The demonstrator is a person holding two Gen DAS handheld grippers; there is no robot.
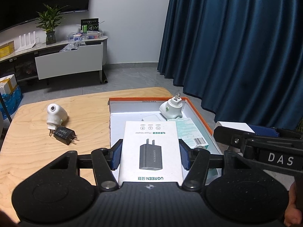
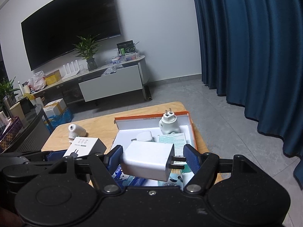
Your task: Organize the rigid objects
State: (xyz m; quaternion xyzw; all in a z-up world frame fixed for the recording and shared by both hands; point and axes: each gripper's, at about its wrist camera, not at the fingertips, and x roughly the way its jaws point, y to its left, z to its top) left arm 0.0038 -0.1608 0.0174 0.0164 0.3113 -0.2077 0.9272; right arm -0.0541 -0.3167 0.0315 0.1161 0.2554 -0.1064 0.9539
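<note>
So my left gripper (image 1: 150, 154) is clamped on the UGREEN power adapter box (image 1: 151, 151), blue pads (image 1: 115, 156) pressing both long sides, printed face up toward the camera. It's hanging over the near-left part of the orange-edged tray (image 1: 197, 113).

My right gripper (image 2: 151, 158) has the white charger (image 2: 147, 160) crosswise between its fingers, prongs pointing at the right pad, left pad against the body, so it's gripped end to end over the tray's near end.

Past the left fingers, inside the tray, there's a teal leaflet box (image 1: 189, 130), a small white adapter (image 1: 151, 117) and, in the far right corner, a white plug-in gadget (image 1: 171, 108) standing prongs up.

Off to the left of the left gripper, out on the wooden table (image 1: 56, 160), a black charger (image 1: 64, 134) lies touching another white plug-in gadget (image 1: 55, 116) just beyond it.
</note>
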